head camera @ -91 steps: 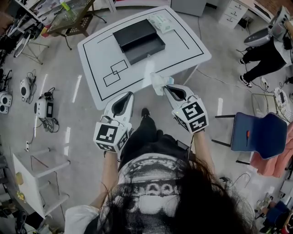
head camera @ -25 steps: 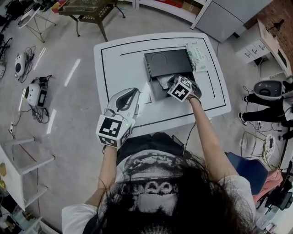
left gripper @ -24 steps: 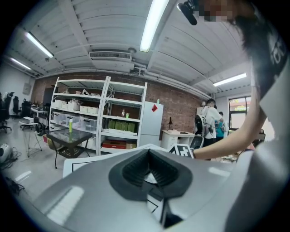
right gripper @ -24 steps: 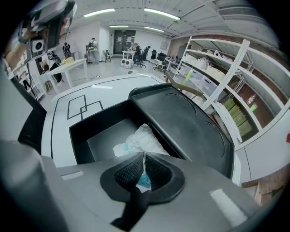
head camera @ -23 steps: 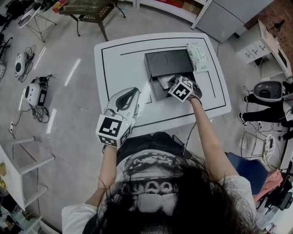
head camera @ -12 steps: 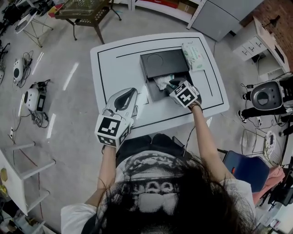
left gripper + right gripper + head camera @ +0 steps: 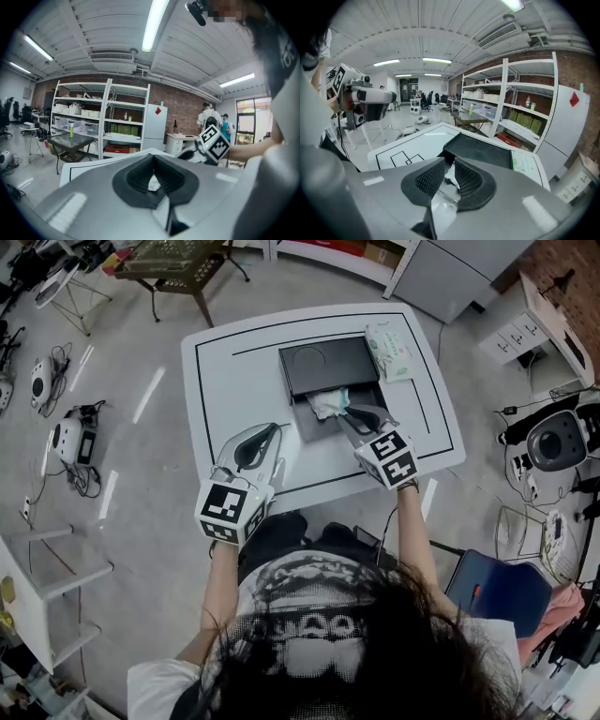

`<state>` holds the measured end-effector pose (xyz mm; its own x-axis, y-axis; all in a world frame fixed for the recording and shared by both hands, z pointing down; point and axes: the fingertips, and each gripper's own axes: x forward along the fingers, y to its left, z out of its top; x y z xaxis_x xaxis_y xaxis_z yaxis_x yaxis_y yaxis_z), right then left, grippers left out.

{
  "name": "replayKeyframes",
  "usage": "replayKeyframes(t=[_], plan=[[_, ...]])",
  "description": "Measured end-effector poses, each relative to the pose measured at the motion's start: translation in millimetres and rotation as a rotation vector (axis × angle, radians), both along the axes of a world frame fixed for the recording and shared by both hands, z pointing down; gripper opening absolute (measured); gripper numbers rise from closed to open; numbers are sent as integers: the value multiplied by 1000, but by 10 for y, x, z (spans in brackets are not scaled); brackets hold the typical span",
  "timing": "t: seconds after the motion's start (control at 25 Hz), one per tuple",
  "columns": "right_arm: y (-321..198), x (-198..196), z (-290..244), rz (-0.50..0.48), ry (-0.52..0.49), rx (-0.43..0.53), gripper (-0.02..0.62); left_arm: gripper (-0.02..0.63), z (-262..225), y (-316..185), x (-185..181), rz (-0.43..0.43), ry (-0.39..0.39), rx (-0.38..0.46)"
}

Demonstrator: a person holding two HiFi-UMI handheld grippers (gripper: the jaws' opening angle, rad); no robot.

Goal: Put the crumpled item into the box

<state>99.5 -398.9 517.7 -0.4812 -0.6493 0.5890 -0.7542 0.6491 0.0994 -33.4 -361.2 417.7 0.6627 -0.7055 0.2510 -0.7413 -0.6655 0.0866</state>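
The white crumpled item (image 7: 326, 404) lies inside the black box (image 7: 314, 430) on the white table (image 7: 234, 371), next to the box's lid (image 7: 323, 362). My right gripper (image 7: 350, 412) hovers just in front of the box's near right side, open by a narrow gap and holding nothing. In the right gripper view the item (image 7: 451, 178) shows through the slot between the jaws of the right gripper (image 7: 449, 169), with the box (image 7: 478, 147) beyond. My left gripper (image 7: 272, 428) is shut and empty over the table's front edge; in its own view the left gripper (image 7: 153, 169) points across the table.
A pack of wipes (image 7: 387, 338) lies right of the lid. Black outlines and small squares (image 7: 401, 159) are drawn on the table. A blue chair (image 7: 492, 592) stands to the right. Devices and cables (image 7: 70, 437) lie on the floor at the left.
My right gripper carried the crumpled item from the table's front edge into the box, let it go, and has drawn back toward me. The left gripper stayed put.
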Motion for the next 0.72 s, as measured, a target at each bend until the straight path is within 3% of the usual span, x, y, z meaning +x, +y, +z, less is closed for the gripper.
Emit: replayKeyframes(t=[0.24,0.72], plan=[[376,72,-338,-32,-105,48,66,0,-51,219,212,-53,-4,3],[1222,493,-527,-119,-205,68,57,0,-147,918,858,-128,-23,19]])
